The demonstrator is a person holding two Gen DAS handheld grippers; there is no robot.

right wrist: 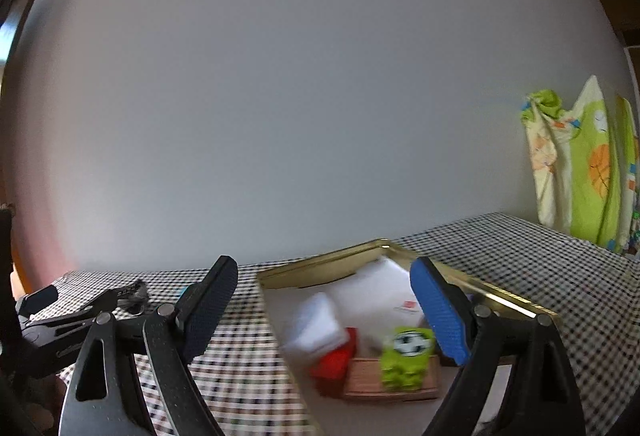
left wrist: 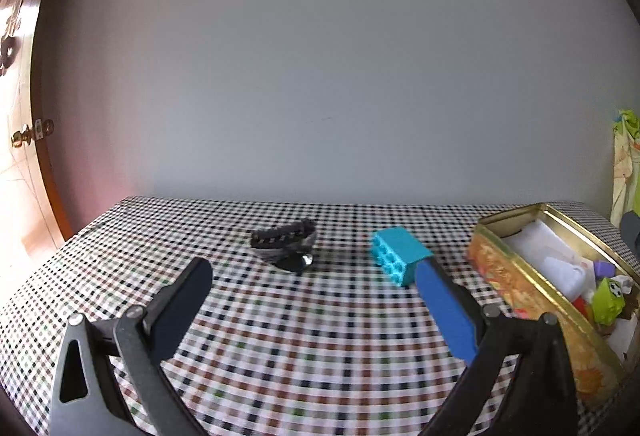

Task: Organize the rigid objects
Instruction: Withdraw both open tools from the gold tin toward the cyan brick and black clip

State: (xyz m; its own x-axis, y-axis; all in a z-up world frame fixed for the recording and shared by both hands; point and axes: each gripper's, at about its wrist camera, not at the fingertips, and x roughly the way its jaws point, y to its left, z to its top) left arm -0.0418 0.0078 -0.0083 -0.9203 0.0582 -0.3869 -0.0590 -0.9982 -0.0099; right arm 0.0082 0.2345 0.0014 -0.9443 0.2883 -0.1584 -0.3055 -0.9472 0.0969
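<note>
- A table covered in a checked cloth [left wrist: 280, 336] of black, white and brown squares stands against a plain pale wall [left wrist: 320, 56].
- A turquoise toy brick [left wrist: 400, 254] lies on its side on the cloth, right of centre. Its face of round sockets points toward the camera. It is a chunky block with sharp edges and a matte plastic surface.
- A black hair clip [left wrist: 286, 246] lies on the cloth to the left of the brick, well apart from it. It has a row of teeth along the top and a shiny rounded base.
- The left gripper [left wrist: 316, 288] hangs over the cloth with its jaws spread wide and nothing between them. Its blue pad [left wrist: 446, 312] overlaps the brick's near corner in this view; contact cannot be told.
- A gold-rimmed tin box [right wrist: 360, 256] sits at the right end of the table.
- Inside the box lie white pieces [right wrist: 372, 296], a red brick [right wrist: 334, 362], a lime-green brick with a football picture [right wrist: 406, 356] and a wooden block [right wrist: 372, 380]. All are blurred.
- The right gripper [right wrist: 324, 304] is above the box, jaws wide apart and empty.
- A green and yellow patterned cloth [right wrist: 580, 164] hangs at the far right.
</note>
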